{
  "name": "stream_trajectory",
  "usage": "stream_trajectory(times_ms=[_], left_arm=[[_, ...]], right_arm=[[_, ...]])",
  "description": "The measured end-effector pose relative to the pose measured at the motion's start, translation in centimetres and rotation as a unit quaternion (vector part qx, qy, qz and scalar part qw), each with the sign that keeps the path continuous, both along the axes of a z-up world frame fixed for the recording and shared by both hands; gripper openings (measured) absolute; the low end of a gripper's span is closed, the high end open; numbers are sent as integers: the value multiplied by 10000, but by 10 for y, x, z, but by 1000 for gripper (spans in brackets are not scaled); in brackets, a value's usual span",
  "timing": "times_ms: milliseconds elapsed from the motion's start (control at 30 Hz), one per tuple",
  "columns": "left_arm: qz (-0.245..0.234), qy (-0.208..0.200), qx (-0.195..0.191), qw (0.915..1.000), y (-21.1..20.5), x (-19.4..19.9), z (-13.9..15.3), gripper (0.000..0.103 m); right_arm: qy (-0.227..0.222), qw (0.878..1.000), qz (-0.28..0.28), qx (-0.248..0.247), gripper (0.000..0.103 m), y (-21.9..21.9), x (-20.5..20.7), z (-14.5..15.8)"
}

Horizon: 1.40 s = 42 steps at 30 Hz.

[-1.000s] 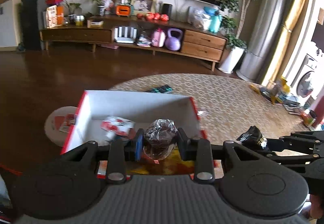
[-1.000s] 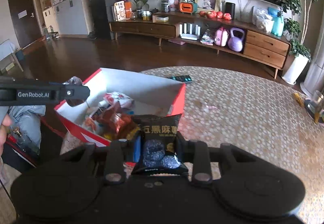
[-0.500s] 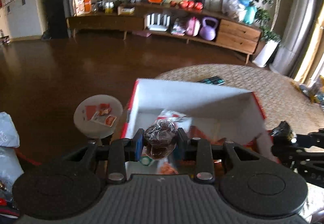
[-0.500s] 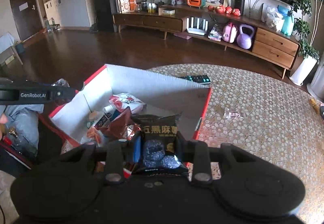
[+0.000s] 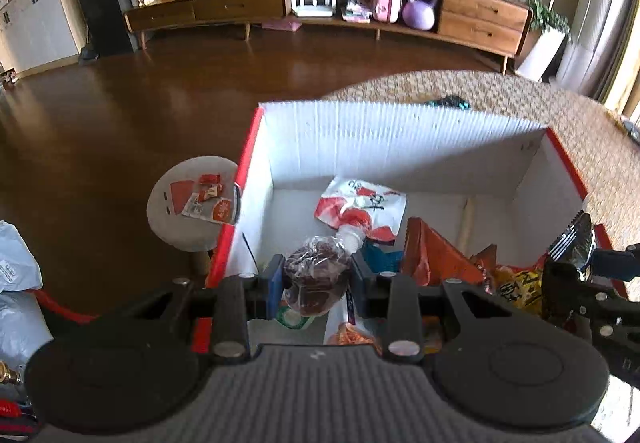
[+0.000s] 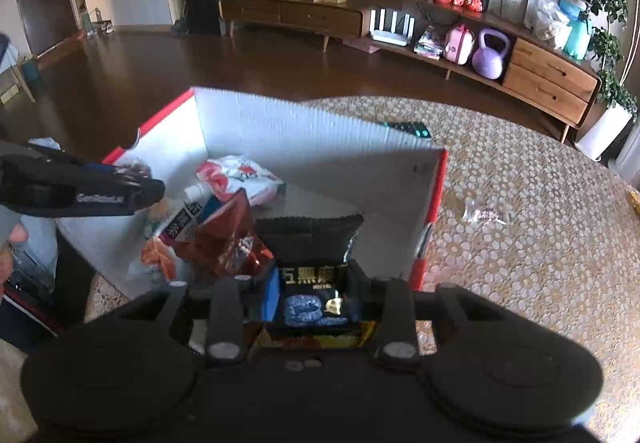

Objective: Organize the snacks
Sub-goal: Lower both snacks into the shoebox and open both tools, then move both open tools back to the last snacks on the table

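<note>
Box (image 5: pixel 400 139) lies directly below both grippers. Left gripper (image 5: pixel 316 283) pinches a wrapped cake (image 5: pixel 316 281); right gripper (image 6: pixel 312 303) pinches a black packet (image 6: pixel 316 283) nearer the box's right wall.

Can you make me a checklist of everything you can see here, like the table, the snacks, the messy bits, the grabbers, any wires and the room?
Surface: round table under a patterned cover.
Job's things: red and white box on the table, holding a white and red pouch, an orange bag and other packets.
Clutter: clear wrapper and dark remote on the table; red packets on a small round stool.
Grippers: left gripper over the box, jaws shut on a clear-wrapped brown snack; right gripper shut on a black snack packet.
Cables: nothing seen.
Surroundings: dark wood floor, long wooden sideboard, purple kettlebell.
</note>
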<state>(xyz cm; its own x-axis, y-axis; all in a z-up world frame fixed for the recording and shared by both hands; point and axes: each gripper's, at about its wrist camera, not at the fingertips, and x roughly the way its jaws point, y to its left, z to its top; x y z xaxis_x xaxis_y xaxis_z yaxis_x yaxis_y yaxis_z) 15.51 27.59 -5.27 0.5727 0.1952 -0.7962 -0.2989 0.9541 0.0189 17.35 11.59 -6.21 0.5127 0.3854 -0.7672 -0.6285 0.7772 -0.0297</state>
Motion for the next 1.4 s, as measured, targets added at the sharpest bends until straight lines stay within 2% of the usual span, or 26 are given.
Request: stream_trajectory(times_ms=[300,500,600,633,667,833,967,1300,1400], left_arm=[[-120,258,60,9996,-5,6,-19,33],[-92,231,22,9997,-6,2,-17,34],[-61,159,-49,9998,-6,-4,-15,53],[-58,116,-45,9999,-6,-6,-13,65],[-51,68,-43,10000,-7,-8,-11,71],[-100,-120,-144,9998,-9,-18,0,71],[-141,-324,-99,9993,-16,-29,12,81],[-334,-738,-120,9966,-36,-54,41,81],[-383,-840,-162,9956,-41,-59,48,85]], right_arm=[[97,9999,62,-66,33,4,-1,-7],[147,9999,4,-76,41,2,-2,-8],[138,9999,-10,-32,50,-1,-5,-6],[127,9999,-15,-18,54,-2,-6,-5],[119,9999,-9,-1,57,-3,-7,-4],[43,9999,53,147,68,-10,-13,5],[-21,9996,97,251,77,-13,-20,14],[-99,9979,49,638,96,-29,-35,35],[-109,9972,39,739,101,-36,-40,41]])
